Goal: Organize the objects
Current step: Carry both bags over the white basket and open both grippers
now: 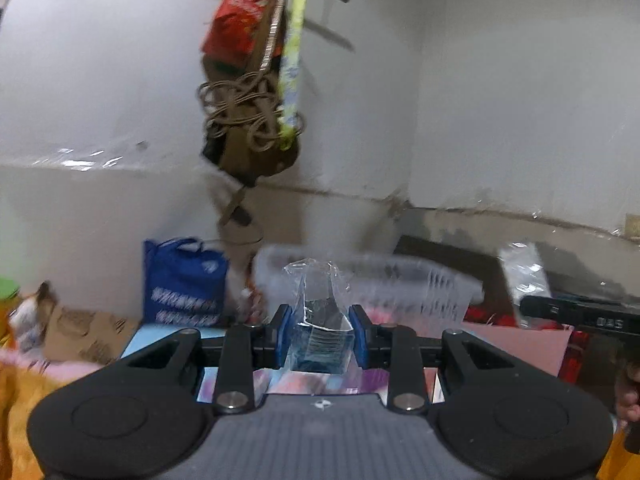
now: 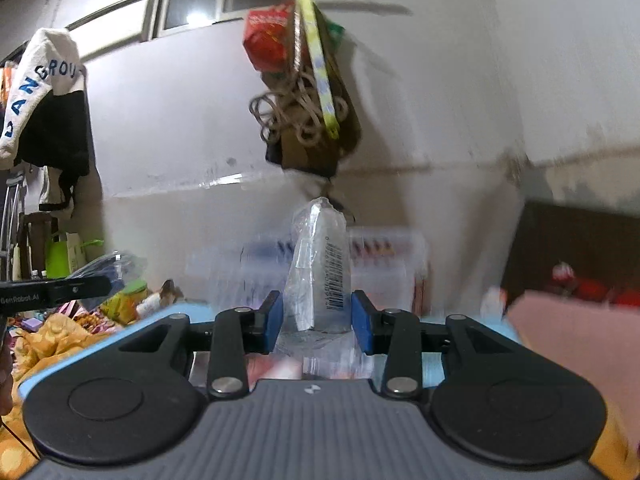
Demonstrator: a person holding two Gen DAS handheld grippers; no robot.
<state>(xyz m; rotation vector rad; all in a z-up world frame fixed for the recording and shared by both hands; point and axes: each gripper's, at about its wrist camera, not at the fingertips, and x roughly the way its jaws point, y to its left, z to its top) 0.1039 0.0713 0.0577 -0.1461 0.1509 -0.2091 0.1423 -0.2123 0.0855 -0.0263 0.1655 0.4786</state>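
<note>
White plastered walls meet in a corner behind a cluttered surface spread with pink and pale blue sheets, and both views are blurred. Nearest in the left wrist view, the left gripper point(image 1: 320, 334) points almost level, tipped only slightly down, its blue pads point(image 1: 282, 334) drawn close and pressing on a clear plastic packet point(image 1: 320, 328) with something dark blue inside; the packet's crinkled top stands upright above the jaws. At the right edge of that view the other gripper's black body point(image 1: 580, 314) reaches in beside it, with a second clear wrapper point(image 1: 524, 272) above it. In the right wrist view, the right gripper point(image 2: 316, 320) is likewise held nearly level, its jaws narrowly parted and clamped on a tall clear-wrapped pack point(image 2: 320, 276) bearing a barcode, which rises upright to a pointed top. Beyond the left gripper sits a white slatted basket point(image 1: 420, 284), with a blue tote bag point(image 1: 182, 284) to its left against the wall. Farther off, a bundle of brown bags and coiled cord point(image 1: 248, 120) hangs from a rod on the wall, a red packet point(image 1: 236, 26) at its top.
</note>
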